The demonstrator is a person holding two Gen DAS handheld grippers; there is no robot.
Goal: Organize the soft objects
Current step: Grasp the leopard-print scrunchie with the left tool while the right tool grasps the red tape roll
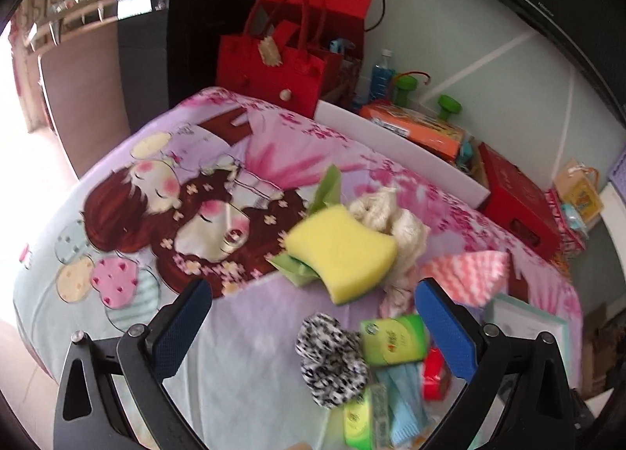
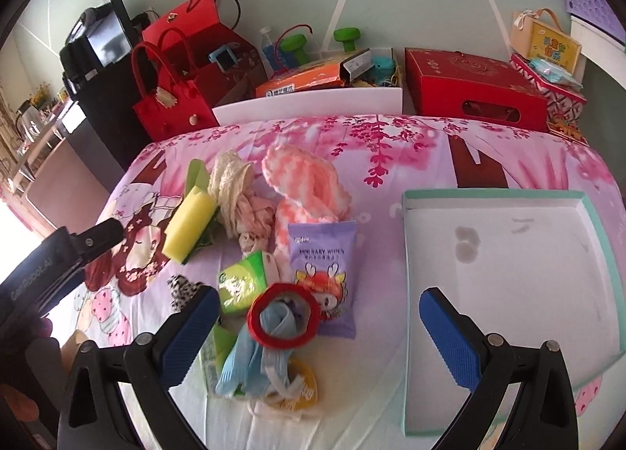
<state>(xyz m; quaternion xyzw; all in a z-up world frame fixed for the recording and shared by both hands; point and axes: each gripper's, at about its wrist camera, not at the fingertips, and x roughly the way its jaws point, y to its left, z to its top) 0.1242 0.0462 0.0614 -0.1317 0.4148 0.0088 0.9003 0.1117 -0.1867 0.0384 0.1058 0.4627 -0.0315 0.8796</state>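
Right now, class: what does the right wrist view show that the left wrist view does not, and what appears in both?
Only the right wrist view shows the purple baby wipes pack, the whole white tray and the red ring around a blue cloth. Only the left wrist view shows the full black-and-white scrunchie. Both share the yellow sponge, the cream yarn and the red felt bag.

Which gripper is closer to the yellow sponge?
Left. The left gripper hovers open just in front of the yellow sponge; the right gripper sits farther off, toward the tray.
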